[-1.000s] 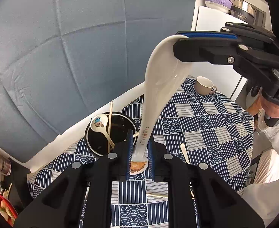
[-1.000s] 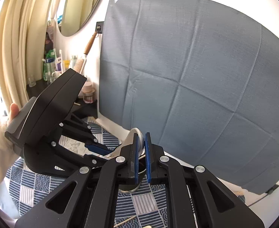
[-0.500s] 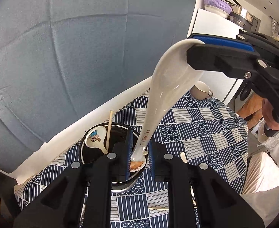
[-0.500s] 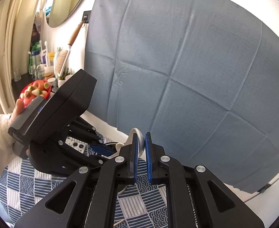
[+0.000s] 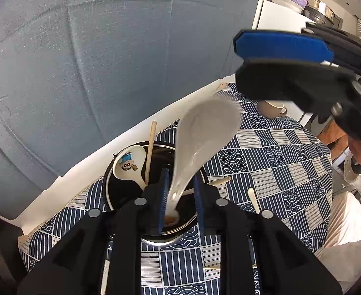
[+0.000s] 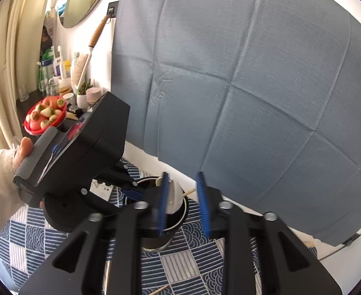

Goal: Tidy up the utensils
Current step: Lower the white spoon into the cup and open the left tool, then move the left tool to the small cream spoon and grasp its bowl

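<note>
**Both jaws letting go of the white spoon over the pot**

My left gripper (image 5: 179, 196) is opening: its 2 blue pads stand apart around the handle of the white spoon (image 5: 200, 137), the left pad close against it, the right one clear. The handle end dips inside the black pot (image 5: 111, 179), and the bowl of the spoon tilts up and out, blurred. My right gripper (image 6: 182, 201) is opening too, its pads released, the spoon bowl just beside the left pad. In the pot lean a cartoon-printed spoon (image 5: 130, 164) and a wooden chopstick (image 5: 150, 150). Around it spreads the blue patterned tablecloth (image 5: 278, 152), with a beige cup (image 5: 271, 108) at the far edge and the grey backdrop (image 5: 106, 61) behind.
</note>
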Demonstrator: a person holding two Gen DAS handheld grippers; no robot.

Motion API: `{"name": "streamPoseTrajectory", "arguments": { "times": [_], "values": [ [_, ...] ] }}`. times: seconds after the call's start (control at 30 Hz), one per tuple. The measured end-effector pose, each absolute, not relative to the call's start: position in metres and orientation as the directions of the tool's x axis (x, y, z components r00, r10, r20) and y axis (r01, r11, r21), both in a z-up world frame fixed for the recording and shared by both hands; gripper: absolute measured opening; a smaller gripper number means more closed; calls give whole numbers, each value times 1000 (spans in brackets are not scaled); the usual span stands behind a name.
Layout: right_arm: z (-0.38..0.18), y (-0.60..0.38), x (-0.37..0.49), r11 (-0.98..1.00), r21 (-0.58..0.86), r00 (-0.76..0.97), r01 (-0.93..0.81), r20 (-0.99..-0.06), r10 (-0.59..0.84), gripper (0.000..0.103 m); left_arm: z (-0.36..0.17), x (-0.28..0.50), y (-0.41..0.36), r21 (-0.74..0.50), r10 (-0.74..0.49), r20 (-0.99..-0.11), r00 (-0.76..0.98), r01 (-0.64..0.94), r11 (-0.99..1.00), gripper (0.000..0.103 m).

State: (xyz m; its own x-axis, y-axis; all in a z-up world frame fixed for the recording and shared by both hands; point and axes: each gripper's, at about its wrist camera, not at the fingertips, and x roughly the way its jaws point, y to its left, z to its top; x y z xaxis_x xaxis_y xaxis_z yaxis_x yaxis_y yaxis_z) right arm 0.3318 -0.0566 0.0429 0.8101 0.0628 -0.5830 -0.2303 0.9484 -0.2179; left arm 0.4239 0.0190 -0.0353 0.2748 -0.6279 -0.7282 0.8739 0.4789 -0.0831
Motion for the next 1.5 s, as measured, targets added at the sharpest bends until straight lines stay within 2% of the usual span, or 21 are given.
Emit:
{"name": "streamPoseTrajectory", "arguments": {
  "times": [0.03,0.07,0.1,0.17,0.2,0.4,0.57,0.9,1.5],
  "values": [
    [43,-58,330,951,-223,820,-212,-571,49,70,-34,422,21,-74,-627,-724,287,872,484,40],
    [45,-59,327,955,-223,832,-197,-553,43,76,-33,420,23,-70,-631,-717,296,870,488,51],
    [46,-62,325,958,-212,835,-195,-549,49,76,-32,418,25,-72,-636,-711,300,869,490,60],
    [48,-67,325,965,-194,830,-178,-556,42,85,-30,415,30,-64,-635,-702,321,860,506,64],
    [48,-71,323,968,-189,834,-166,-550,35,86,-29,414,32,-58,-629,-702,333,854,517,70],
    [39,-86,317,978,-157,821,-136,-570,23,87,-30,401,45,-20,-582,-709,398,814,581,89],
    [21,-94,311,983,-133,792,-128,-610,20,88,-36,393,52,-3,-545,-723,424,787,616,95],
    [-23,-108,297,980,-100,712,-173,-701,54,88,-59,370,66,-35,-488,-753,441,714,699,97],
    [-74,-175,272,964,-108,613,-241,-787,66,88,-110,304,4,-63,-447,-793,414,674,736,97]
  ]
}}
